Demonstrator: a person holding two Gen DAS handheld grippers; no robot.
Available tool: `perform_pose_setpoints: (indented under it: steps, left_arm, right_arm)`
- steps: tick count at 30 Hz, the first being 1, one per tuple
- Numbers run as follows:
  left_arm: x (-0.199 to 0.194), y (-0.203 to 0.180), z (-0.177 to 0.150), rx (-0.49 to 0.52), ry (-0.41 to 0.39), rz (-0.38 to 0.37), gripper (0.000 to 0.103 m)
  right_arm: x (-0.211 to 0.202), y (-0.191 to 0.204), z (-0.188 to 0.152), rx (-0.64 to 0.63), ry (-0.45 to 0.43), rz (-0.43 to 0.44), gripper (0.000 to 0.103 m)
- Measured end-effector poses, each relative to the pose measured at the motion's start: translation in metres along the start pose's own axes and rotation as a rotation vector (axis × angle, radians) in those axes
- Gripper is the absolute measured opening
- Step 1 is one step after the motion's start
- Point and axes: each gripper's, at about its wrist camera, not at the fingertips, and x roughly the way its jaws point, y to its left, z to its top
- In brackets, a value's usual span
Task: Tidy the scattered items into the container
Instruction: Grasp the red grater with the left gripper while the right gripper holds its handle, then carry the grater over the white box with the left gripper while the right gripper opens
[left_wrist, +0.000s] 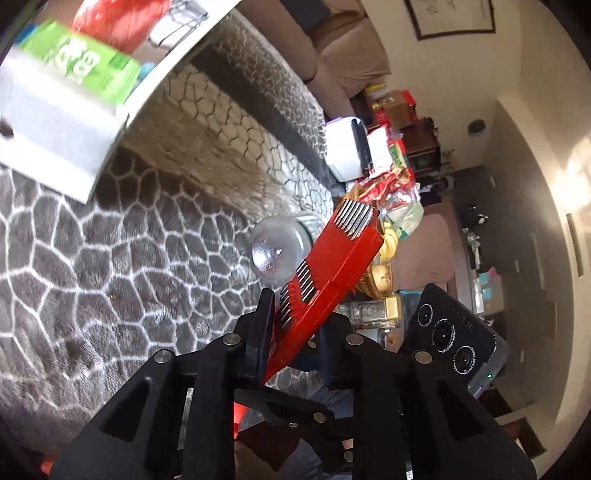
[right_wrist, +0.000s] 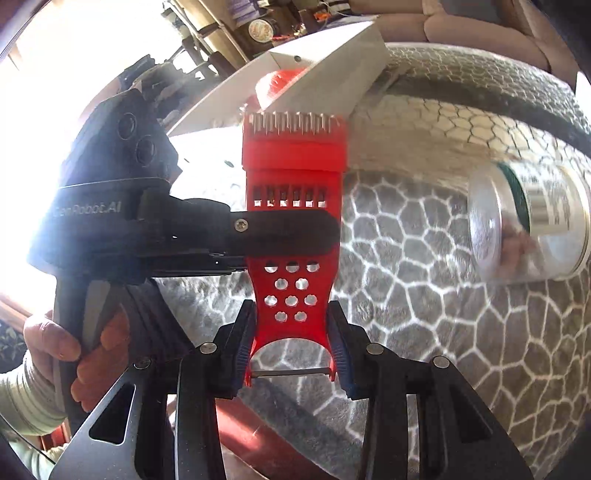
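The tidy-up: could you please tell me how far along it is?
Done: a red item and a green packet already lie in the white box. In hand: both grippers, left and right, clamp the red comb. Left: the clear jar, lying on the blanket.

Grey cobble-patterned rug (left_wrist: 129, 258) underfoot — beige sofa (left_wrist: 351, 55) beyond, framed picture (left_wrist: 450, 18) (on wall).

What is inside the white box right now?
The white box holds a green packet and a red item, both blurred. Its walls hide whatever lies lower.
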Motion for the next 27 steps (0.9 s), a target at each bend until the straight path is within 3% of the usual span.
perform_pose_setpoints:
  steps: [7,14,17,19,22,27]
  left_arm:
    - [-0.099,-0.025,0.094,0.021,-0.125,0.039,0.019]
    - [-0.166,0.000,0.216,-0.049,-0.201,0.184,0.018]
    - [-0.175,0.037,0.260,-0.100,-0.227,0.258,0.014]
    - [-0.171,0.067,0.282,-0.138,-0.234,0.288,0.013]
    - [-0.157,0.113,0.305,-0.209,-0.233,0.325,0.010]
    - [-0.118,0.170,0.327,-0.307,-0.197,0.326,0.010]
  right_arm:
    - [-0.005,0.045,0.107,-0.056,-0.114,0.118,0.038]
    - [0.056,0.081,0.247,-0.088,-0.147,0.175,0.040]
    - [0.100,0.082,0.298,-0.065,-0.101,0.213,0.049]
    - [0.124,0.077,0.320,-0.053,-0.074,0.173,0.070]
    - [0.149,0.058,0.341,-0.041,-0.055,0.121,0.073]
    - [0.172,0.019,0.361,-0.013,-0.015,0.052,0.074]
